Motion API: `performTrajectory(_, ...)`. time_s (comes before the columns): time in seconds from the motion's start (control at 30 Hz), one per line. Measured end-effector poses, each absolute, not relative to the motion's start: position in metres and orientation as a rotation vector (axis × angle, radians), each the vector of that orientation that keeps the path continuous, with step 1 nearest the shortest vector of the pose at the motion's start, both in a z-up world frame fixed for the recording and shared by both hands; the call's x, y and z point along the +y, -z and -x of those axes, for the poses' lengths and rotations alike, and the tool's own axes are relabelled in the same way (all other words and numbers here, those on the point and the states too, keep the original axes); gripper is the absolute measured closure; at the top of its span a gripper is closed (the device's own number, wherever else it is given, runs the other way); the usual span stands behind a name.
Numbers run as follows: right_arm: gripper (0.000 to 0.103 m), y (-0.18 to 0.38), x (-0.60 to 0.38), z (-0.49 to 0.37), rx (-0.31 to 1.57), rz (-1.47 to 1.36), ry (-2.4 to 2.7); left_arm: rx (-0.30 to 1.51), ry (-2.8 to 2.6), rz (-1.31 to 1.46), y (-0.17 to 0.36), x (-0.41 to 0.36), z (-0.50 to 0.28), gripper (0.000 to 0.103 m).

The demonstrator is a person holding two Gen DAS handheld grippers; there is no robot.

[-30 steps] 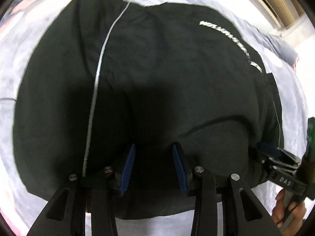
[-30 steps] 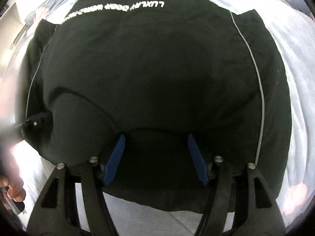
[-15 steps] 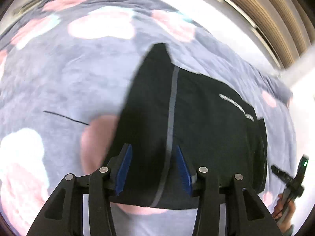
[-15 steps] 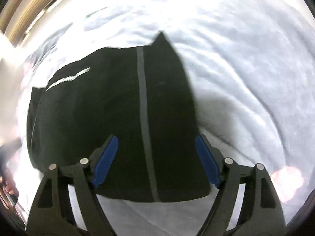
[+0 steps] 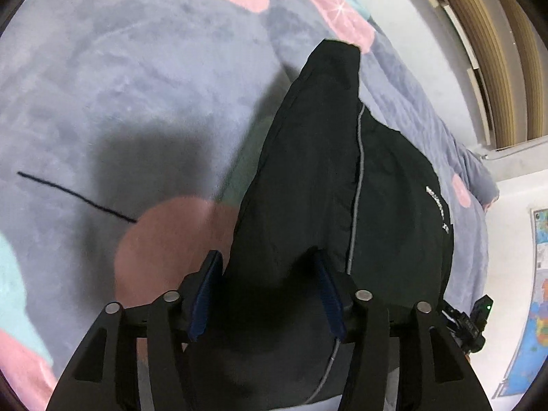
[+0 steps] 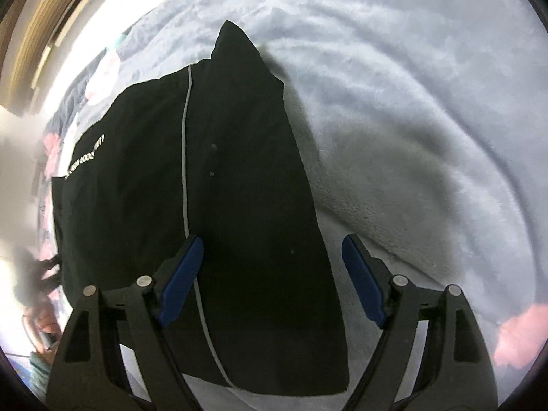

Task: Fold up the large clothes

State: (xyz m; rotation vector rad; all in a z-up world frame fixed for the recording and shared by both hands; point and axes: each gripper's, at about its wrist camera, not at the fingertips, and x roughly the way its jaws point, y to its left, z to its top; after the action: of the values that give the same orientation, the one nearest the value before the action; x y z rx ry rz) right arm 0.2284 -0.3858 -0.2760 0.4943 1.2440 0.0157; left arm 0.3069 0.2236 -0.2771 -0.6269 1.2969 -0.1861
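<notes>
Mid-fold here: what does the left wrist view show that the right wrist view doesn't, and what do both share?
Left wrist only: a thin black line across the blanket, a dark pink patch beside the left gripper, whose jaws are opening over the garment's edge, and a colourful poster on the wall.

Right wrist only: the right gripper, jaws wide, and a broad pale stretch of blanket.

Both: the folded black garment with its grey piping and white lettering, lying on the blanket, neither gripper clamping it.

Home bedroom: plush heart-print blanket (image 5: pixel 144 78) on bed, wall map (image 5: pixel 534 294), wood blinds (image 5: pixel 493 34).
</notes>
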Motion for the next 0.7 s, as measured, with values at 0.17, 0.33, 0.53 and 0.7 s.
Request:
performTrajectory(0.17, 0.018, 0.288, -0.397, -0.232, 1.262, -0.597, -0.088, 1.320, 0.248, 0.637, 0.286, 0.216, -0.316, 0.042)
performTrajectory(0.33, 0.018, 0.294, -0.412, -0.230, 1.274, -0.750, -0.201, 1.352, 0.338, 0.656, 0.290, 0.204, -0.324, 0.040)
performTrajectory(0.53, 0.006, 0.281, -0.415, -0.224, 1.227, -0.807, -0.283, 1.346, 0.380, 0.720, 0.294, 0.201, -0.331, 0.039)
performTrajectory(0.7, 0.006, 0.309, -0.398, -0.246, 1.296, -0.801, -0.342, 1.366, 0.422, 0.835, 0.315, 0.203, -0.339, 0.035)
